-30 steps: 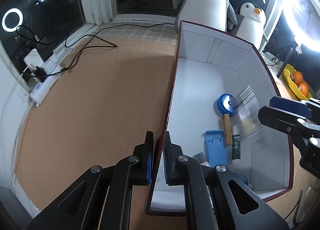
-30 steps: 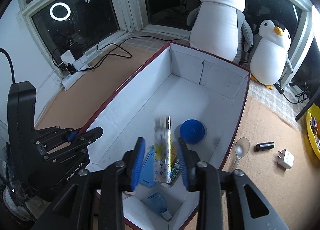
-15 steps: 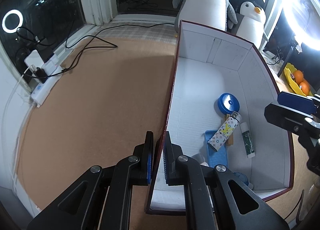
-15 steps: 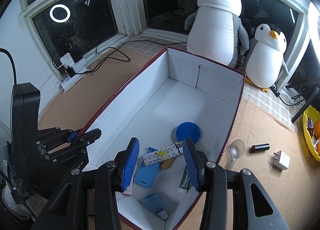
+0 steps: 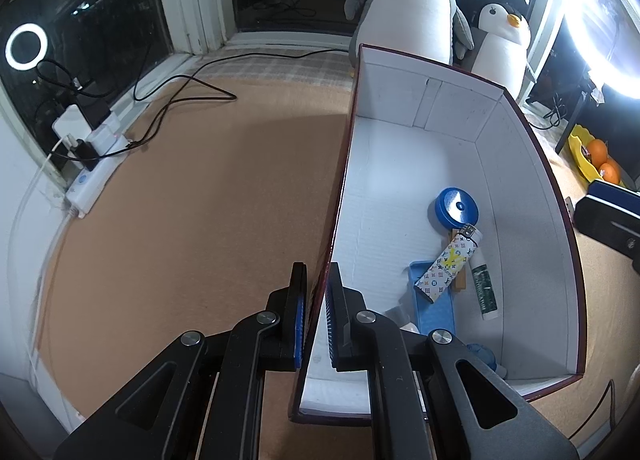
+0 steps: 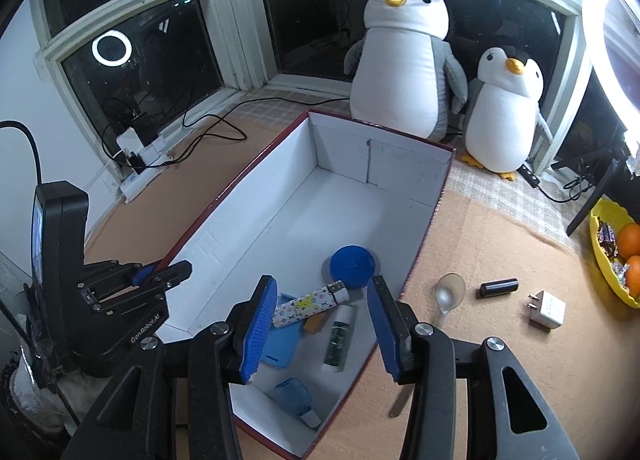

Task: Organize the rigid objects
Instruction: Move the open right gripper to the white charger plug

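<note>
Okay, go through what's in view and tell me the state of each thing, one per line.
left gripper: shut on the box wall
right gripper: open, empty, above the box
box: open, no lid
patterned lighter: lying in the box, across the blue tray
spoon: outside the box, on the mat

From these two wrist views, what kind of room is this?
Likely a home room set up for recording: carpeted floor by a bay window, plush penguins, a ring light and a storage box.

Your left tool point(image 6: 160, 276) reads "GenRobot.AI" in white on its black body. The patterned lighter point(image 6: 310, 303) carries monogram print, letters too small to read. Green tube point(image 6: 339, 336) label is illegible.
</note>
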